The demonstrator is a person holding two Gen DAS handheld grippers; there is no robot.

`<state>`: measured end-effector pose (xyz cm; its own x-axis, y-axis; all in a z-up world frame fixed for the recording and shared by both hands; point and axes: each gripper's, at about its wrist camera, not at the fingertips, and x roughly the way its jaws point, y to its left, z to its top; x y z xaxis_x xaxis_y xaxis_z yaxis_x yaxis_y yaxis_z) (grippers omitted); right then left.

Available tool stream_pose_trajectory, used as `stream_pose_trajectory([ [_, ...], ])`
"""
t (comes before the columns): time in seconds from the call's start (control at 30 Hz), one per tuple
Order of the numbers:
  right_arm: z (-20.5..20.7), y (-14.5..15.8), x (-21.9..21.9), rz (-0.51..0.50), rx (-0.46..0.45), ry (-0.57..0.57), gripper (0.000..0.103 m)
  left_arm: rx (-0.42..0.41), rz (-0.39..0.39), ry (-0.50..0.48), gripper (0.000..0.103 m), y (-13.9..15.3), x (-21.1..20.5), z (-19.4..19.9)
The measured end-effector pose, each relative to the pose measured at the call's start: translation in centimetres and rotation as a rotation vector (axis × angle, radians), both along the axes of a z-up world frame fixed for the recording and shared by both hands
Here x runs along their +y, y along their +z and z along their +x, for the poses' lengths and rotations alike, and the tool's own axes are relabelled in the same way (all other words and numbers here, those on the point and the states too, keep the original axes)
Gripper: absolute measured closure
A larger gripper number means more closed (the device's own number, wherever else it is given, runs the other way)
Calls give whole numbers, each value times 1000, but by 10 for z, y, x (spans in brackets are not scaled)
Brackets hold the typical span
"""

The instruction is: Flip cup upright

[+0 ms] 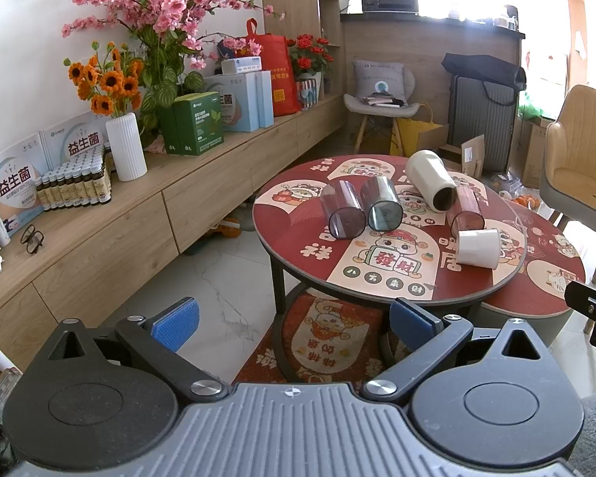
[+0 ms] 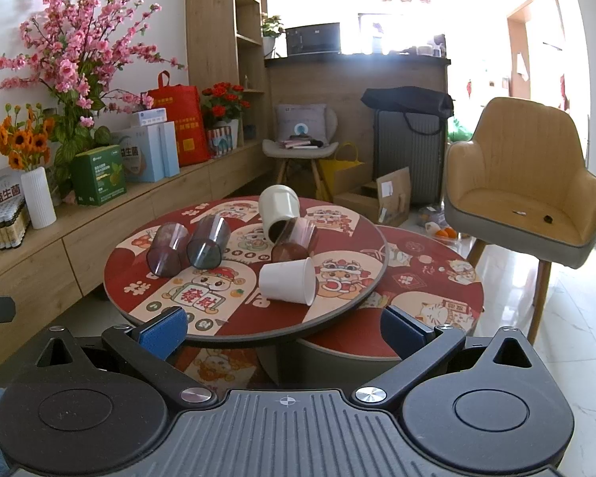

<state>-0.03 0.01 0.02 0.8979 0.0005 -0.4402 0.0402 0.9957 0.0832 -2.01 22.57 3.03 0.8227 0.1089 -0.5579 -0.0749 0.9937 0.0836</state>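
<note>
Several cups lie on their sides on a round red table (image 1: 298, 246) (image 2: 139, 278): a purple clear cup (image 1: 342, 210) (image 2: 167, 252), a grey-blue clear cup (image 1: 380, 203) (image 2: 208, 246), a tall cream cup (image 1: 431, 179) (image 2: 278, 210), a reddish clear cup (image 1: 467, 212) (image 2: 296, 240) and a white paper cup (image 1: 478, 247) (image 2: 287, 280) nearest the front. My left gripper (image 1: 294, 318) is open and empty, short of the table's near edge. My right gripper (image 2: 284, 330) is open and empty, at the table's front edge below the paper cup.
A lower round red table (image 2: 437, 278) sits to the right, partly under the first. A yellow armchair (image 2: 524, 183) stands at the right. A long wooden cabinet (image 1: 119, 214) with flowers, boxes and a white vase (image 1: 125, 147) runs along the left wall.
</note>
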Motion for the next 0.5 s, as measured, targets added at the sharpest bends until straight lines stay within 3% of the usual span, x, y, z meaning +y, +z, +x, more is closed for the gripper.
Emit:
stream_pose_trajectory([
  [0.5,0,-1,0,0,3,-1,0,-1,0,-2,0,0,-1,3],
])
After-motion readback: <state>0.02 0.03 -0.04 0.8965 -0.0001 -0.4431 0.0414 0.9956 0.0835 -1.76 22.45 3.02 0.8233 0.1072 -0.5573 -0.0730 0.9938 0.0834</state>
